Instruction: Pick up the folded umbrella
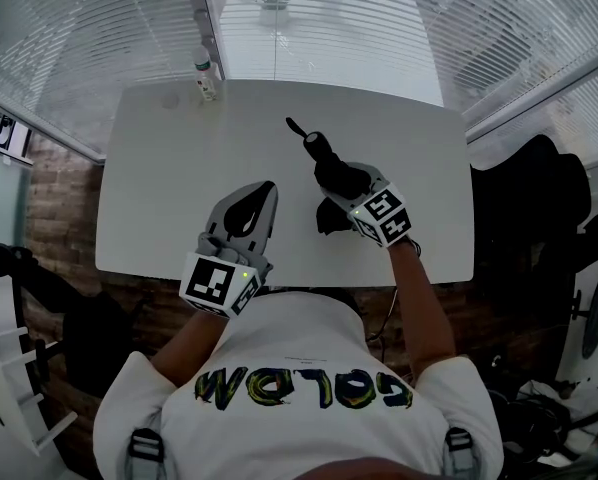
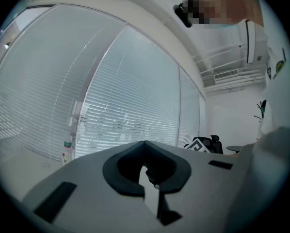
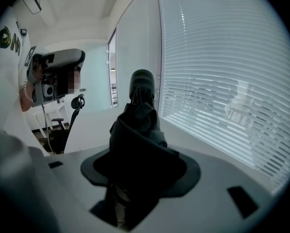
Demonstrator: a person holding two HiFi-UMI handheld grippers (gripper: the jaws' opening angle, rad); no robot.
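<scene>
The folded black umbrella [image 1: 319, 153] is off the white table [image 1: 179, 178], tilted with its rounded handle end toward the window and a short strap [image 1: 293, 126] trailing from it. My right gripper [image 1: 341, 181] is shut on its bunched fabric middle. In the right gripper view the umbrella [image 3: 137, 125] fills the space between the jaws of the right gripper [image 3: 140, 166] and stands up from them. My left gripper [image 1: 265, 192] hovers at the table's near left edge, well apart from the umbrella. In its own view the left gripper [image 2: 145, 144] has its tips together and holds nothing.
A small bottle [image 1: 204, 68] stands at the table's far left corner. Window blinds [image 1: 329, 18] run behind the table. A black office chair [image 1: 539, 193] is at the right, another chair [image 1: 24, 268] at the left, and a white shelf [image 1: 9, 388] at the lower left.
</scene>
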